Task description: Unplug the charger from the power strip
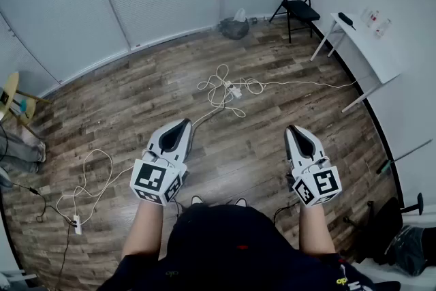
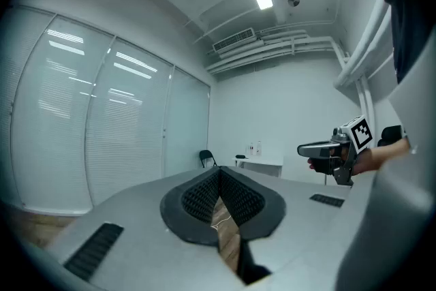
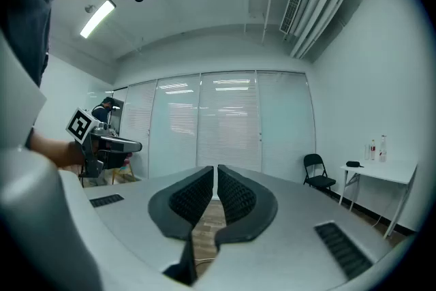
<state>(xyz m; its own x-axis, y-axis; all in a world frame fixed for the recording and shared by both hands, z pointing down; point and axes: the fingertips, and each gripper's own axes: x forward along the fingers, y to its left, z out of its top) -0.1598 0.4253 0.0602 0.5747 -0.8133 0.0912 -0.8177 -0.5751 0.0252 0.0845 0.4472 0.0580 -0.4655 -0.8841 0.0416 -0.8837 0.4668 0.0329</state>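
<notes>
A tangle of white cable (image 1: 221,86) lies on the wooden floor well ahead of me, with a small white block (image 1: 235,90) in it that looks like the power strip and charger; I cannot tell them apart at this distance. My left gripper (image 1: 182,127) and right gripper (image 1: 294,131) are held level at waist height, far short of the tangle. In the left gripper view the left gripper (image 2: 219,171) has its jaws together with nothing between them. The right gripper (image 3: 215,167) is likewise shut and empty. Each gripper shows in the other's view: the right gripper (image 2: 325,148) and the left gripper (image 3: 114,144).
Another white cable runs to a second small strip (image 1: 77,223) on the floor at the near left. A black folding chair (image 1: 297,5) and a white table (image 1: 368,44) stand at the far right, a grey bag (image 1: 234,27) by the blinds, a stool (image 1: 10,99) at the left.
</notes>
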